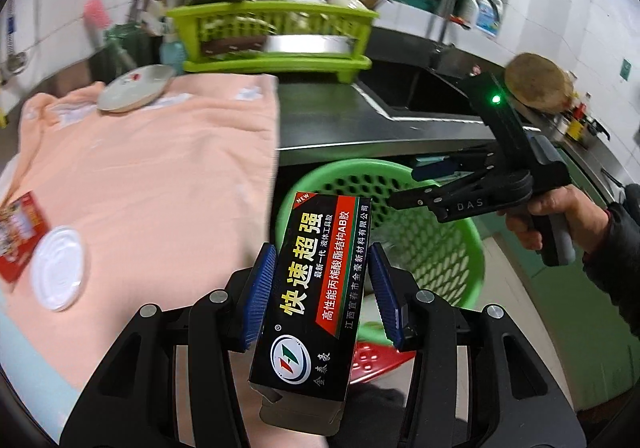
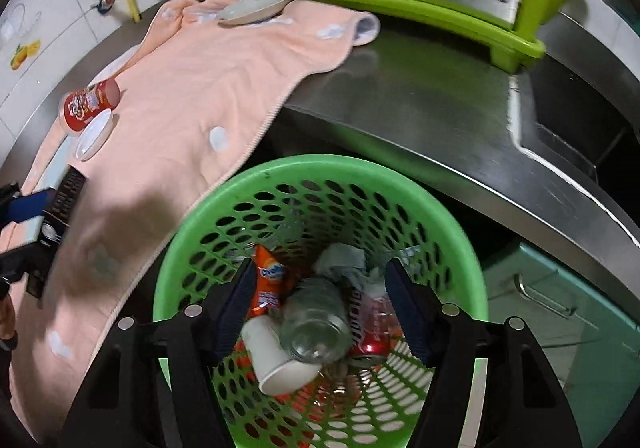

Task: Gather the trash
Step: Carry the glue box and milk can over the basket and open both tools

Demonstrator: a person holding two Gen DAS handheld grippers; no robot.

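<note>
Carrying trash to the bin, my left gripper (image 1: 322,296) was clenched on the black cardboard glue box (image 1: 316,288), near the green perforated plastic basket (image 1: 304,184). My right gripper (image 2: 320,312) hung released above it. Next: move over the rim, then let go.

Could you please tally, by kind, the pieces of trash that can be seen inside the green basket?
orange snack wrapper: 1
clear plastic bottle: 1
white paper cup: 1
red drink can: 1
crumpled tissue: 1
Total: 5 visible in the green basket; anything buried under them cannot be seen.
</note>
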